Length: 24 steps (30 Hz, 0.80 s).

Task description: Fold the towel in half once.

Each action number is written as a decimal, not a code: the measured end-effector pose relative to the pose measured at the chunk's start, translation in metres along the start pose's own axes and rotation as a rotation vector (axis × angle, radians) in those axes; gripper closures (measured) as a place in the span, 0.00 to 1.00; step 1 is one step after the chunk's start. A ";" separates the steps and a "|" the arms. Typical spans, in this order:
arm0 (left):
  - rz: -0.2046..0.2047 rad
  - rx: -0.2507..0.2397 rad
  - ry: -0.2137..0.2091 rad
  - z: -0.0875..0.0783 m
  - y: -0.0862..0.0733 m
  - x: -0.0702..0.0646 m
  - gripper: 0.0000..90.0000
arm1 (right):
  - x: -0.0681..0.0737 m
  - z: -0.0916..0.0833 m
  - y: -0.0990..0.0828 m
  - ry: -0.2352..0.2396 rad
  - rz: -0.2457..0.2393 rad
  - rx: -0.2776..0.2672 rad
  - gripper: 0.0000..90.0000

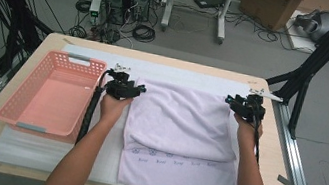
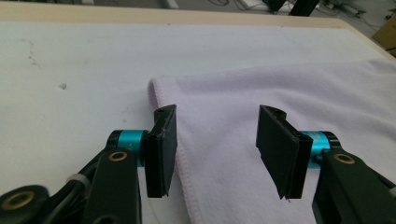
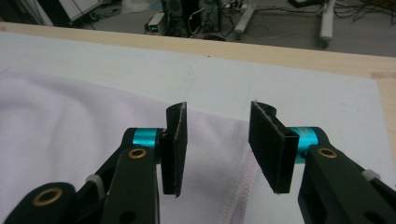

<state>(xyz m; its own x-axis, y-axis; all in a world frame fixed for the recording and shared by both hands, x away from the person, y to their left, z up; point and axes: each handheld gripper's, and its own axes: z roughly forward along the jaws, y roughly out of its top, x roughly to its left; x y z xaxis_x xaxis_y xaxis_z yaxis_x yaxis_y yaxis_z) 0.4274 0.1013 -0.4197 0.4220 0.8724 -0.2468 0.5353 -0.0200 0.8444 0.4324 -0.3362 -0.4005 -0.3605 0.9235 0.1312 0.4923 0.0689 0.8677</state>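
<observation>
A pale lilac towel (image 1: 182, 126) lies folded on a white mat (image 1: 180, 75), its top layer ending short of the near edge, where a row of small printed motifs shows. My left gripper (image 1: 123, 79) is at the towel's far left corner. In the left gripper view the left gripper (image 2: 218, 112) stands open over the towel (image 2: 261, 93), its pads clear of the hem. My right gripper (image 1: 249, 101) is at the far right corner. In the right gripper view the right gripper (image 3: 218, 106) is open above the towel's (image 3: 70, 126) stitched edge, gripping nothing.
A pink plastic basket (image 1: 24, 84) sits empty on the left of the wooden table (image 1: 158, 57), close to my left forearm. Black frame legs stand off both far corners. Computers, cables and boxes lie on the floor beyond the far edge.
</observation>
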 end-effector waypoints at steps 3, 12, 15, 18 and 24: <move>0.017 0.007 -0.012 -0.008 -0.006 -0.005 0.53 | 0.005 -0.009 -0.003 0.018 -0.035 0.008 0.63; 0.024 -0.008 -0.077 -0.033 -0.035 -0.014 0.53 | 0.012 -0.033 -0.022 0.072 -0.069 0.054 0.60; 0.044 0.009 -0.110 -0.040 -0.043 -0.019 0.53 | 0.017 -0.042 -0.028 0.094 -0.080 0.063 0.59; 0.054 0.061 -0.148 -0.045 -0.051 -0.022 0.53 | 0.021 -0.050 -0.039 0.124 -0.082 0.083 0.59; 0.102 0.166 -0.137 -0.051 -0.062 -0.024 0.53 | 0.025 -0.058 -0.064 0.152 -0.119 0.151 0.59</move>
<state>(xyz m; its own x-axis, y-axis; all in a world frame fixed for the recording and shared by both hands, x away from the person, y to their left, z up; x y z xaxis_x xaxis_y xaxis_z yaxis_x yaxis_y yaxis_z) 0.3464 0.1065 -0.4420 0.5691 0.7876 -0.2361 0.5931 -0.1943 0.7813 0.3452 -0.3395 -0.4252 -0.5325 0.8388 0.1131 0.5483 0.2401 0.8011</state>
